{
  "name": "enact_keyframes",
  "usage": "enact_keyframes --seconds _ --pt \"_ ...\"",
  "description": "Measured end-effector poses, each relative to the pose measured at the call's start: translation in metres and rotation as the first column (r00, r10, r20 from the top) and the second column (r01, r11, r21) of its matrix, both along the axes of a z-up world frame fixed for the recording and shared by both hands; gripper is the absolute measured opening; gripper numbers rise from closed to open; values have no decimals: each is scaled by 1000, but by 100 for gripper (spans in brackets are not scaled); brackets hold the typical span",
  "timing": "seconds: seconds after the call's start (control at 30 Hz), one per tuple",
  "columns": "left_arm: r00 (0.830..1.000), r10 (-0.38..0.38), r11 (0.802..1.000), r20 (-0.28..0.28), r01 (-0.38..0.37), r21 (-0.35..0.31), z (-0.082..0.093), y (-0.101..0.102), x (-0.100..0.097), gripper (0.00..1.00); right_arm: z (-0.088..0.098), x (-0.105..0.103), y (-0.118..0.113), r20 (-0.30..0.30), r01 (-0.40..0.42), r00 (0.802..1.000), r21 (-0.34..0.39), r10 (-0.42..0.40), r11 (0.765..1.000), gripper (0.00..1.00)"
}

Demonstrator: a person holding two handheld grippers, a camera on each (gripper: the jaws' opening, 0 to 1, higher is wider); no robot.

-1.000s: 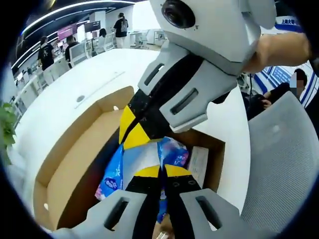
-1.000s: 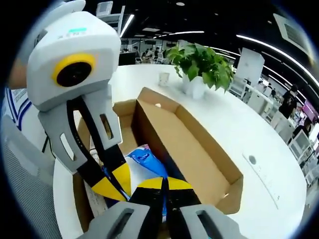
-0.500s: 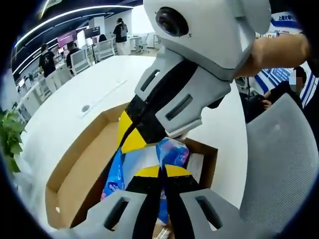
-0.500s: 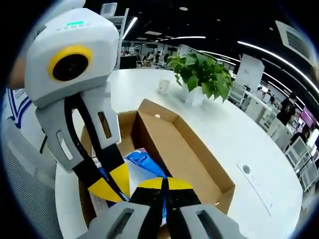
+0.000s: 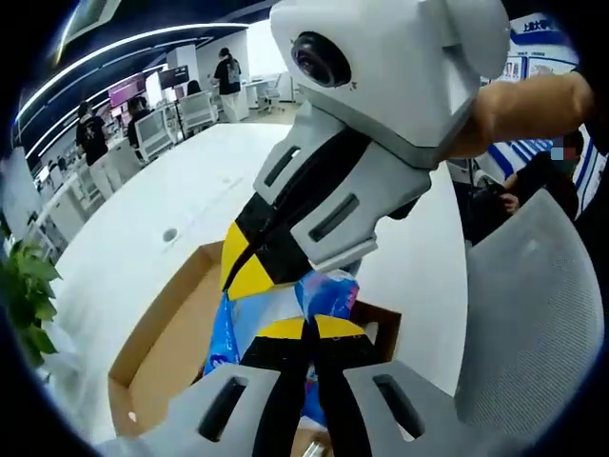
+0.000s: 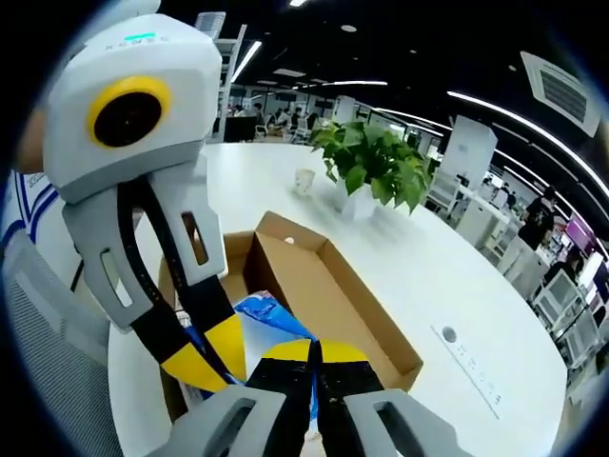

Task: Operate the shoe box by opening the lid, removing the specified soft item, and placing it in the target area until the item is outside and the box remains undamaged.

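A soft blue plastic package hangs above the open cardboard shoe box, held from two sides. My left gripper is shut on its lower edge. My right gripper comes down from the upper right and is shut on the package's top-left part. In the right gripper view the blue package sits between my right gripper and my left gripper, which enters from the left. Below them the shoe box lid lies folded open beside the box base.
The box rests on a large white table. A potted green plant and a paper cup stand at the table's far side. A grey chair back is close on the right. Several people stand far off in the office.
Both grippers have risen with the blue package; the box looks smaller and farther below. Both remain shut on the package.
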State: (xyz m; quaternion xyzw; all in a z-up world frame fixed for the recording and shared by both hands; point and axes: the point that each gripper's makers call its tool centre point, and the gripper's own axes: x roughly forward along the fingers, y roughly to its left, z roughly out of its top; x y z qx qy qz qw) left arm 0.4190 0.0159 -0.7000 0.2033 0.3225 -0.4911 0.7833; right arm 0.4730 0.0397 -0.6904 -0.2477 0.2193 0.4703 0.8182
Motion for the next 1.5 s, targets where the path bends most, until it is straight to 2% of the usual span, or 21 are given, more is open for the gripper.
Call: enact_keyframes --seconds 0.53,0.93,1.5 --pt "996 -81 997 25 81 0 20 -46 -8 0 16 -4 -49 17 90 996 19 -91 996 0" --pt "987 -155 988 30 155 9 23 -85 -16 0 17 -8 -94 9 175 984 34 -176 984 0" --pt "977 -210 978 27 210 9 22 -137 -18 0 17 -10 -150 -12 257 966 57 -257 965 0"
